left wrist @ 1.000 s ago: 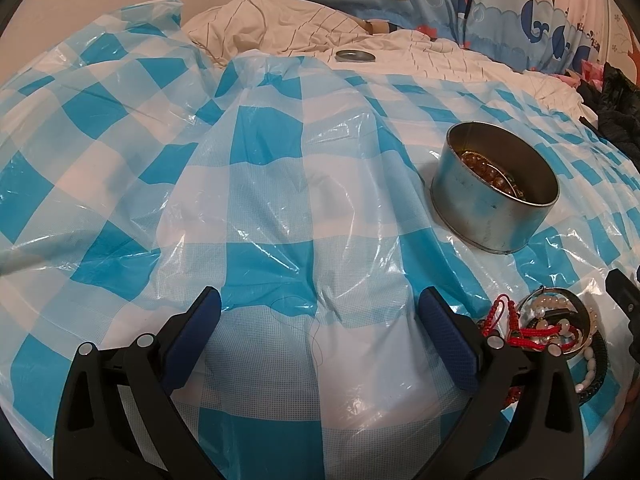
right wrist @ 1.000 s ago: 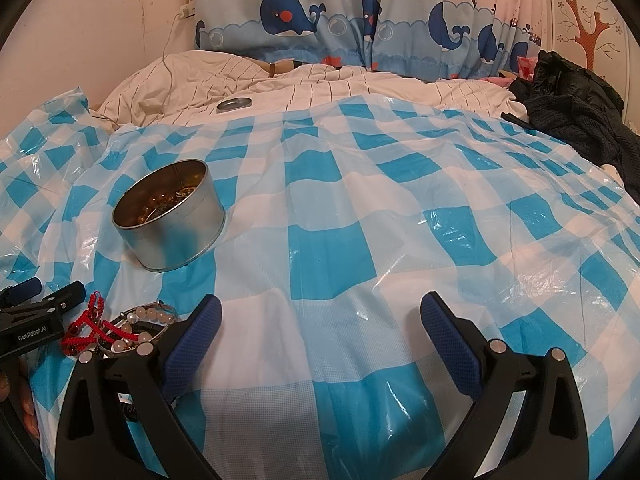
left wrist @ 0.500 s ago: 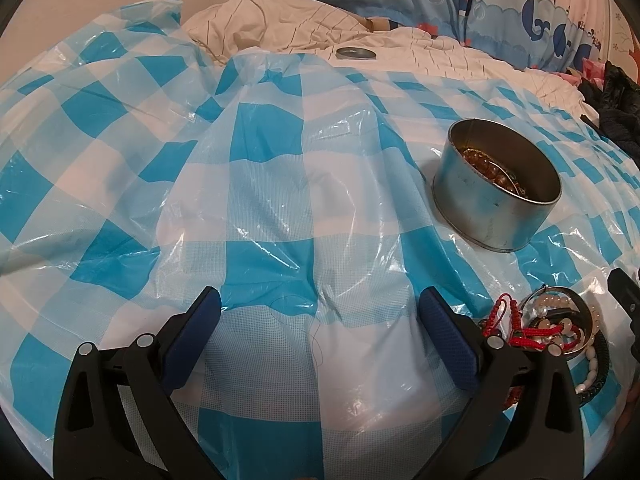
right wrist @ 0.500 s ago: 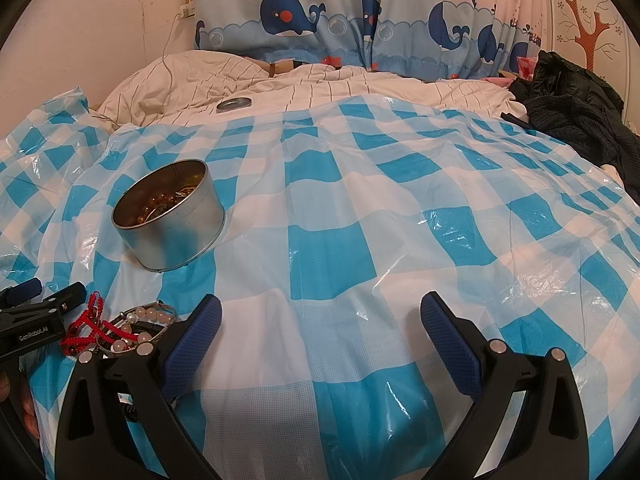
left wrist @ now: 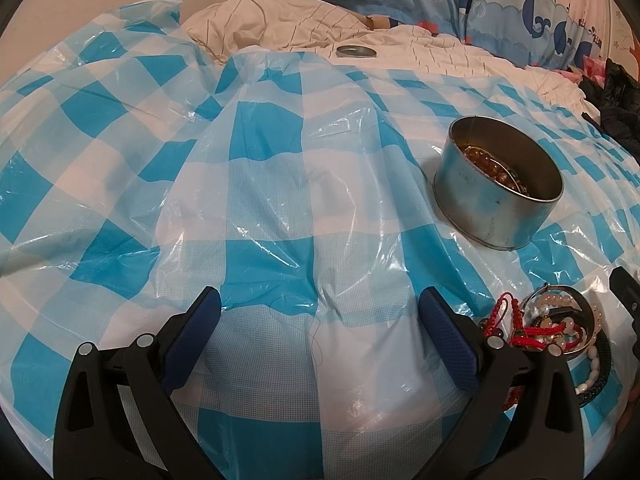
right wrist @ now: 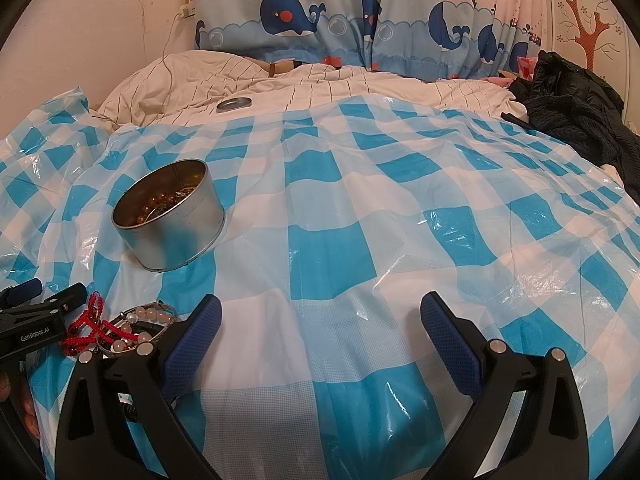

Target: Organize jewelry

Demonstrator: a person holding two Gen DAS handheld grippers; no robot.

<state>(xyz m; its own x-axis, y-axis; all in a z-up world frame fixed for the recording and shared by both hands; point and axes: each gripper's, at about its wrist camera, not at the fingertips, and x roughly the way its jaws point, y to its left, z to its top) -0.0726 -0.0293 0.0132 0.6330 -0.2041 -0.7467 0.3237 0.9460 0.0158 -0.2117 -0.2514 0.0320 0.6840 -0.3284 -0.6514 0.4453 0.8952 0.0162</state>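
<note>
A round metal tin [left wrist: 498, 192] [right wrist: 170, 220] stands on the blue-and-white checked plastic sheet, with amber beads and a chain inside. A pile of jewelry [left wrist: 552, 328] [right wrist: 120, 332] lies in front of it: red cord bracelets, pale bead bracelets, a metal bangle and a dark band. My left gripper [left wrist: 320, 328] is open over bare sheet, the pile just right of its right finger. My right gripper [right wrist: 320, 328] is open too, with the pile just left of its left finger. Neither holds anything.
The tin's lid [left wrist: 356, 51] [right wrist: 234, 103] rests on the striped bedding [right wrist: 320, 88] at the far side. Dark clothes [right wrist: 576, 120] are heaped at the right. A whale-pattern curtain [right wrist: 360, 24] hangs behind. The sheet [right wrist: 440, 208] spreads wide to the right of the tin.
The left wrist view has shifted slightly, so the tin and the pile sit a touch further right. The right gripper has not moved. Both stay open.
</note>
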